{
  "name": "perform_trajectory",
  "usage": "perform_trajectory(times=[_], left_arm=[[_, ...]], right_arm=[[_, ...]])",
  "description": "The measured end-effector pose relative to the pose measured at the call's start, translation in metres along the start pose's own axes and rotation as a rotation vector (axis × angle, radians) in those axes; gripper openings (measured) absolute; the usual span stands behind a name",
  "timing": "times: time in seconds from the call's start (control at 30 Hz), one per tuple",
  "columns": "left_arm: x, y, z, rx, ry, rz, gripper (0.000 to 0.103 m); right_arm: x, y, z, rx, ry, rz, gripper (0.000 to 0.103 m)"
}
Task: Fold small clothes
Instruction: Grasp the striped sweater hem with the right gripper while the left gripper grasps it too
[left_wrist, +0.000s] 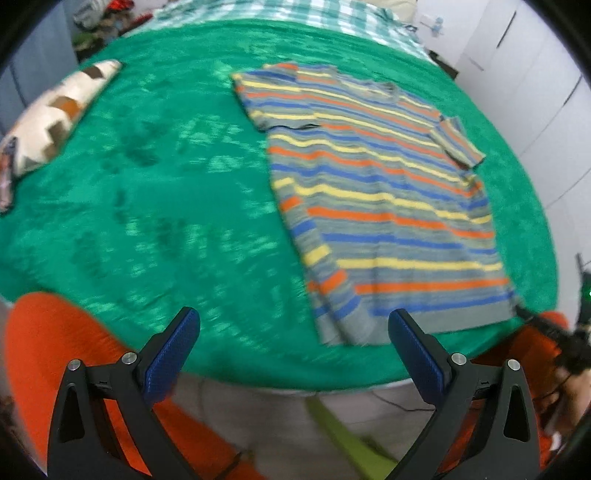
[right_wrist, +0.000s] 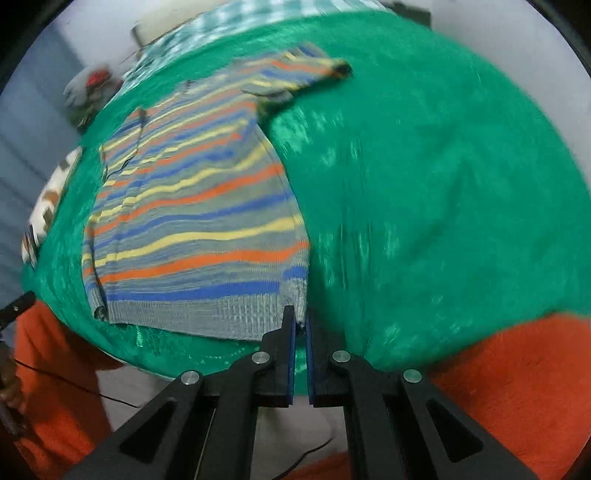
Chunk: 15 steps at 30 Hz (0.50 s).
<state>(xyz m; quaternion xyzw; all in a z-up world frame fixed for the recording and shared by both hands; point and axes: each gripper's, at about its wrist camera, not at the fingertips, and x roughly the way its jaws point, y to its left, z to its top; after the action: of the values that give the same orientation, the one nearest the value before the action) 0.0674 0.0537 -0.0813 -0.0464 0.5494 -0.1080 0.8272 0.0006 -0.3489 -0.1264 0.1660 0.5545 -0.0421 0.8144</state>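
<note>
A small striped knit shirt (left_wrist: 373, 192), grey with blue, orange and yellow bands, lies flat on a green blanket (left_wrist: 166, 177); its left side is folded inward. My left gripper (left_wrist: 293, 325) is open and empty, near the blanket's front edge, just left of the shirt's hem. My right gripper (right_wrist: 301, 321) is shut on the shirt's near right hem corner (right_wrist: 295, 295). The shirt (right_wrist: 192, 206) stretches away to the left in the right wrist view. The right gripper also shows in the left wrist view (left_wrist: 532, 317) at the hem corner.
A patterned white-and-brown pillow (left_wrist: 55, 122) lies at the blanket's left edge. A checked cloth (left_wrist: 295, 14) lies beyond the blanket. An orange fabric (left_wrist: 48, 350) lies below the front edge. White cabinets (left_wrist: 535, 74) stand at the right.
</note>
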Motion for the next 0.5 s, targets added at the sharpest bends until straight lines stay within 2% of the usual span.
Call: perform_trajectory(times=[0.07, 0.13, 0.17, 0.27, 0.3, 0.33, 0.37, 0.4, 0.43, 0.47, 0.5], left_arm=[[0.013, -0.003, 0.006, -0.019, 0.014, -0.065, 0.102], [0.030, -0.013, 0.013, -0.025, 0.040, -0.096, 0.102], [0.037, -0.016, 0.015, -0.020, 0.049, -0.088, 0.102], [0.072, -0.034, 0.018, 0.043, 0.094, 0.023, 0.101], [0.087, -0.036, 0.014, 0.065, 0.128, 0.083, 0.090], [0.093, -0.036, 0.010, 0.075, 0.154, 0.110, 0.056], [0.096, -0.031, 0.004, 0.077, 0.187, 0.116, 0.037], [0.092, -0.019, -0.003, 0.040, 0.214, 0.063, 0.013], [0.085, -0.007, -0.008, 0.000, 0.213, 0.024, 0.011], [0.072, 0.009, -0.014, -0.046, 0.189, 0.018, 0.011], [0.062, 0.021, -0.018, -0.062, 0.166, 0.047, 0.010]], right_arm=[[0.002, 0.005, -0.002, -0.003, -0.001, -0.003, 0.004], [0.004, 0.009, -0.001, -0.013, -0.006, 0.004, 0.004], [0.002, 0.006, -0.002, -0.016, -0.007, 0.006, 0.004], [0.005, 0.008, -0.004, -0.026, -0.012, 0.003, 0.005], [0.005, 0.008, -0.004, -0.026, -0.014, 0.000, 0.005], [0.005, 0.007, -0.005, -0.022, -0.018, -0.001, 0.005], [0.003, 0.005, -0.006, -0.016, -0.025, 0.000, 0.005], [0.000, 0.003, -0.006, -0.008, -0.034, 0.001, 0.005], [-0.004, 0.001, -0.006, 0.001, -0.046, 0.002, 0.004], [-0.006, -0.001, -0.006, 0.007, -0.052, 0.005, 0.004], [-0.007, -0.003, -0.006, 0.013, -0.055, 0.008, 0.004]])
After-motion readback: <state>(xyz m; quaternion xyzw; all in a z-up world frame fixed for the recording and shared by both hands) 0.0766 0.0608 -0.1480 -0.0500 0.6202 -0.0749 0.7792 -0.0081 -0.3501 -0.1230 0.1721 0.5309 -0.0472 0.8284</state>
